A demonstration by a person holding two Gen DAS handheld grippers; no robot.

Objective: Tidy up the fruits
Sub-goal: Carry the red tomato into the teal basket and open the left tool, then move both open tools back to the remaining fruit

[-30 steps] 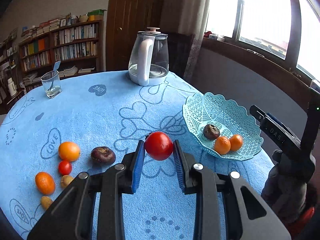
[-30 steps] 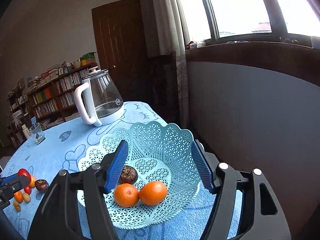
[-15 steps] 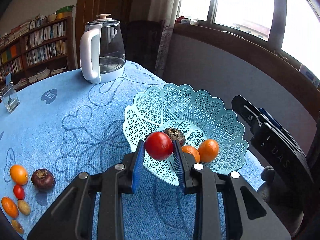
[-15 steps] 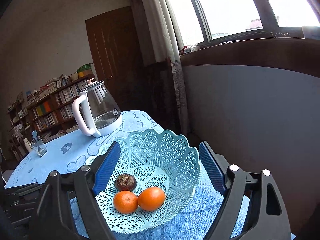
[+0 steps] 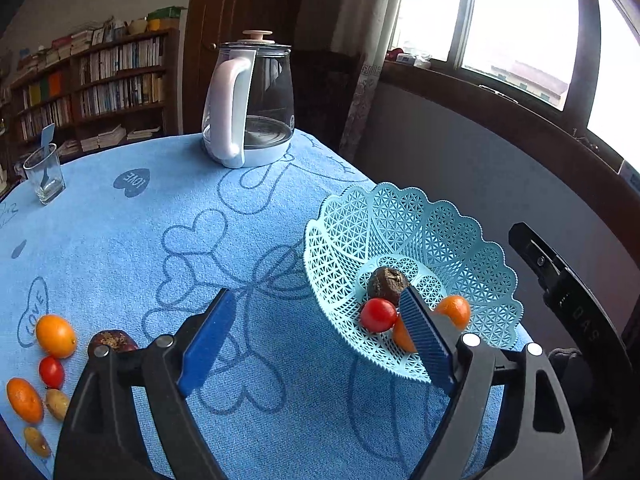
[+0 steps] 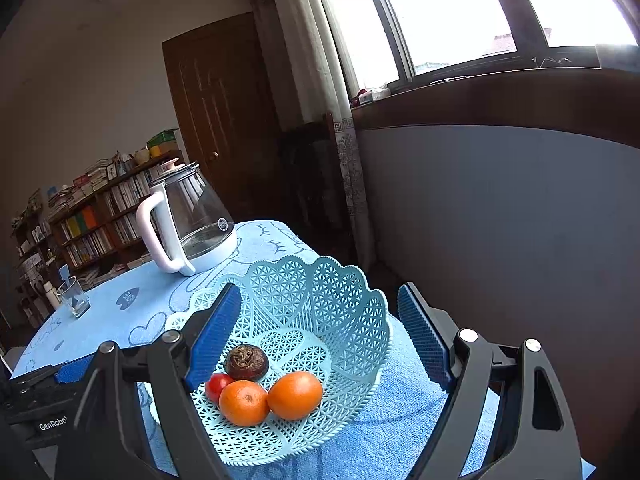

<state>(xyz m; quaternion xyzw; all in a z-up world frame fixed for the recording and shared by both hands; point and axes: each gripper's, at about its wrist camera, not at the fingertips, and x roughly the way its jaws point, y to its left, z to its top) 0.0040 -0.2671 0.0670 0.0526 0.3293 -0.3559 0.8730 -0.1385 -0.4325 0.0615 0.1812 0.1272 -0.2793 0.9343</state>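
Both the left hand-held gripper point(image 5: 316, 336) and right hand-held gripper point(image 6: 320, 336) gape wide, holding nothing, above the basket point(image 6: 352, 320).

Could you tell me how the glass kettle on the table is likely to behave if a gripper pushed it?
The glass kettle looks tall over a modest base, so a high push might tip it. Its clear body is probably fragile and slippery; the white handle seems the safer grip.
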